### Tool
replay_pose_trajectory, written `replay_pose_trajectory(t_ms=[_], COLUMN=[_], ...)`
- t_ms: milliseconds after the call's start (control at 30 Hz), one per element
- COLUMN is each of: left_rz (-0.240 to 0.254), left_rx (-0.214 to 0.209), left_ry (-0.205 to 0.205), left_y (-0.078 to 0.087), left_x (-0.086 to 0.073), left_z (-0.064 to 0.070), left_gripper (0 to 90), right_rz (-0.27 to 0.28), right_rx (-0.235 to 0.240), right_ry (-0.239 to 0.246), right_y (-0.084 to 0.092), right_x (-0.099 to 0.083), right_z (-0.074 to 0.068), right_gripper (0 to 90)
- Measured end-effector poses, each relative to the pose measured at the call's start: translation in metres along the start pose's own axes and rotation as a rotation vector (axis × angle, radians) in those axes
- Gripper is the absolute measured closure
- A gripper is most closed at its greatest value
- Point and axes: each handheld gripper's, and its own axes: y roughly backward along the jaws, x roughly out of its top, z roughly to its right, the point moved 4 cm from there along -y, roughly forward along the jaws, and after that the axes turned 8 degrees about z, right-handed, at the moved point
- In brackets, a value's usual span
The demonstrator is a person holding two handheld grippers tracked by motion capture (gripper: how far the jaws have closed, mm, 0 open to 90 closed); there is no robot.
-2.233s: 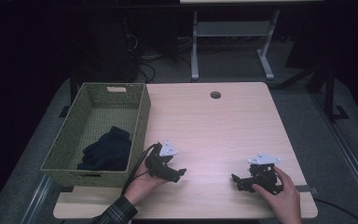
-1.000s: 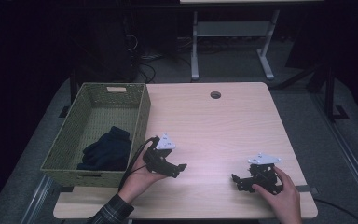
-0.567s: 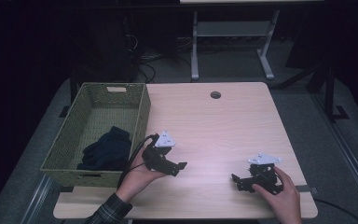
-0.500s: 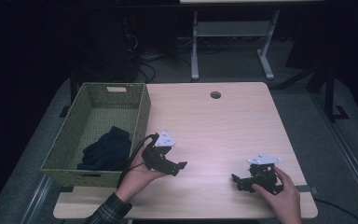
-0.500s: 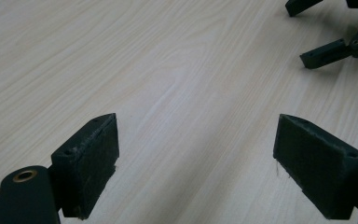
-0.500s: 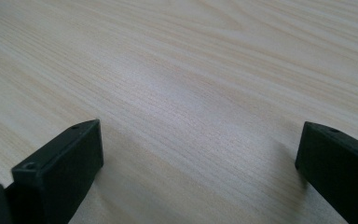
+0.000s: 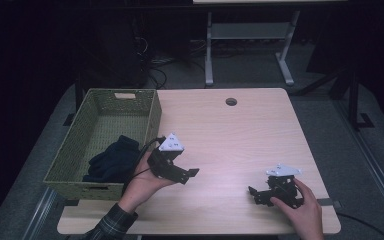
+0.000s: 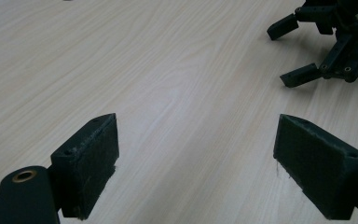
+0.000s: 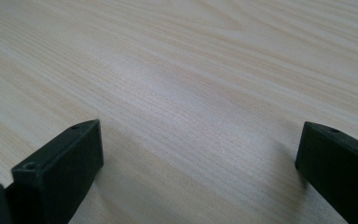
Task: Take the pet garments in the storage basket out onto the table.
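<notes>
A: Left hand-held gripper [image 7: 187, 173] is lifted off the desk [image 7: 230, 145] in our left hand [image 7: 142, 182], jaws spread wide, nothing btwn them. It sits just beside the basket's [image 7: 152, 117] near right corner, jaws aimed toward desk centre.

B: And the right hand-held gripper [image 7: 254, 194]? Looks low, near the front right edge, right hand [image 7: 300, 210] around it.

A: Yep, jaws wide apart too, empty. In the right gripper view we see bare wood grain btwn the pads. In the left gripper view that other gripper [image 8: 303, 51] sits far off at the top right, well apart.

B: So where's the thing we're after?

A: Nearest item is the dark cloth [image 7: 112, 160], bunched in the near end of the basket, just left of our left gripper. Neither gripper touches it.

B: Step in hand, we'd judge: both idle-ish, pre-reach. Next move prob. calls for swinging the left one over the basket wall, tipping down, closing on a fold of cloth. Risk: soft fabric, may catch on the weave.

A: Agreed. Surface: pale wood-look desk, cable hole [image 7: 231, 101] at the back, otherwise bare. Room's dark, grey carpet, white frame legs [image 7: 209, 55] of another desk behind, cables on the floor.
</notes>
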Motion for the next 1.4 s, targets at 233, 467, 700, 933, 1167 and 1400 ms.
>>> replay_pose_trajectory(t_ms=[233,467,700,933,1167,1400], left_rz=[0.016,0.026,0.032,0.044,0.052,0.052], left_rx=[0.015,0.032,0.053,0.072,0.093,0.120], left_ry=[0.018,0.034,0.046,0.060,0.073,0.087], left_y=[0.012,0.027,0.040,0.054,0.067,0.081], left_x=[0.005,0.006,0.007,0.007,0.005,0.000], left_z=[-0.005,-0.015,-0.024,-0.032,-0.040,-0.049], left_gripper=[13.8,14.0,14.3,14.4,14.3,14.3], right_rz=[0.000,0.000,0.000,0.000,0.000,0.000], right_rx=[0.000,0.000,0.000,0.000,0.000,0.000], right_ry=[0.000,0.001,0.000,0.000,0.000,0.000], right_y=[0.000,0.000,0.000,0.000,0.000,0.000], right_x=[0.000,0.000,0.000,0.000,0.000,0.000], right_z=[0.000,0.000,0.000,0.000,0.000,0.000], right_gripper=[0.4,0.4,0.4,0.4,0.4,0.4])
